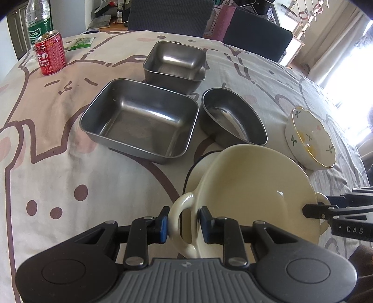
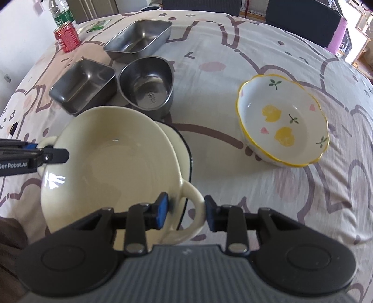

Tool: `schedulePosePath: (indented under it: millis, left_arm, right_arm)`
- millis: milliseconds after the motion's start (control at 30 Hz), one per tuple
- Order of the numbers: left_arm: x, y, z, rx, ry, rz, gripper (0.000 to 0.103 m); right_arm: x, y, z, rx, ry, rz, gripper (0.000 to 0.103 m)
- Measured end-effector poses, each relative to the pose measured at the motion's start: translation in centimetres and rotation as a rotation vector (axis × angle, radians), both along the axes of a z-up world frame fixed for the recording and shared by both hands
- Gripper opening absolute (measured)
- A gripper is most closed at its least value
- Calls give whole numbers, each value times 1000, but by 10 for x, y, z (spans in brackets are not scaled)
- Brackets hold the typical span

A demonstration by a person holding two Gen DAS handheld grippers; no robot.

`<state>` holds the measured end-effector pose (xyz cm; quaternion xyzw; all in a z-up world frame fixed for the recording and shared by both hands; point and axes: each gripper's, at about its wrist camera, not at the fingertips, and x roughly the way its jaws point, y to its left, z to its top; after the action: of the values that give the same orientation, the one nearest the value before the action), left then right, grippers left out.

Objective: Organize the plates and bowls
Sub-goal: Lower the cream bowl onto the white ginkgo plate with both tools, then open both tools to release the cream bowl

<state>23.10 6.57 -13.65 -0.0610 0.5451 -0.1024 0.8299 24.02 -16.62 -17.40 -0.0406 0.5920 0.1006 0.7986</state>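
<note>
A: Where's the cream bowl [image 1: 254, 193]?

B: Low and centre in both wrist views, tilted, over a white plate with a dark rim [image 2: 184, 149] that shows at its far edge. It has a loop handle on each side.

A: And the fingers?

B: The left gripper [image 1: 183, 222] has its blue-padded fingers either side of one handle [image 1: 179, 223], clamped on it as far as the left view shows. The right gripper [image 2: 186, 209] straddles the other handle [image 2: 193, 205]; its left pad touches the bowl wall, its right pad sits at the loop's outer edge, so it looks closed on the handle.

A: What surrounds it?

B: On the cartoon-print tabletop cloth [image 1: 58, 163], above the bowl in the left view: a large square steel tray [image 1: 139, 118], a smaller one [image 1: 174, 61] behind it, and a rounded steel bowl [image 1: 233, 116]. A floral bowl with a yellow rim [image 2: 283, 123] stands apart at right in the right view. Upper left: a red milk can [image 1: 50, 54] and a plastic bottle [image 1: 38, 18].
</note>
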Motion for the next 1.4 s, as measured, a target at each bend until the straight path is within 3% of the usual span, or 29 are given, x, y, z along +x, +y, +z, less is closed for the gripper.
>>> schedulePosePath:
  millis: [800,1000,1033,1133,1267,1333,1400]
  left_arm:
    - [-1,-2,1,35,4,-26,34]
    - [-2,1,0,49,21,-17,44]
    - [-3,0,-1,52,25,-19,50]
    - [-5,-1,0,58,23,-25,61]
    - [-7,-1,3,60,10,-21,94]
    - [-9,-1,7,54,0,-27,96]
    - [-11,0,12,52,-24,-20,99]
  right_arm:
    - [1,-10,-3,60,27,-20,39]
    - [0,-10,-4,53,24,-23,45]
    - [0,-9,-4,50,24,-26,47]
    - [0,-10,-5,56,31,-27,57]
    - [-3,-8,-2,84,16,-3,73]
    - [-5,-8,-1,91,8,4,79]
    - [-6,-10,2,101,-6,11,92]
